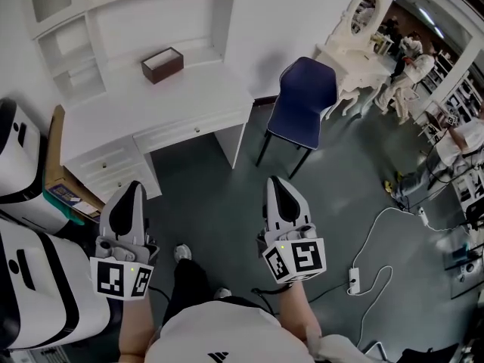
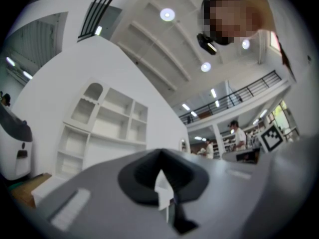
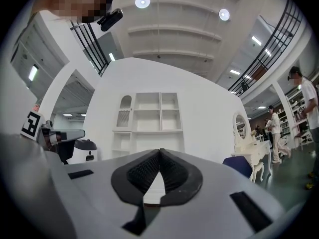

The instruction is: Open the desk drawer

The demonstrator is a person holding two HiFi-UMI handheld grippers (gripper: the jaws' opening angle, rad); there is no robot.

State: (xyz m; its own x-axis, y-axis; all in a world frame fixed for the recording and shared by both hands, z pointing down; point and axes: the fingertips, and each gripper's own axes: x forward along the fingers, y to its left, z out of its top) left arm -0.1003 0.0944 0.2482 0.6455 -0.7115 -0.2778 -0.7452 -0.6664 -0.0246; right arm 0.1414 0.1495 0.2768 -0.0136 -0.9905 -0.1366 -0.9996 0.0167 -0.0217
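Found a box (image 1: 162, 64) on the table (image 1: 189, 89), shelves (image 1: 128, 13) behind it, a drawer (image 1: 198, 129) under its front edge, a chair (image 1: 305, 97) to its right, a dressing table (image 1: 355, 55) beyond.

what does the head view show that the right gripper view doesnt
Only the head view: the small brown rectangular box on the desktop, the white desk's closed drawers and the white power strip on the grey floor.
Only the right gripper view: round ceiling lights and a black balcony railing.
Both: the white shelf unit, the dark blue chair, the white oval-mirror vanity, and the right claw, jaws together on nothing.
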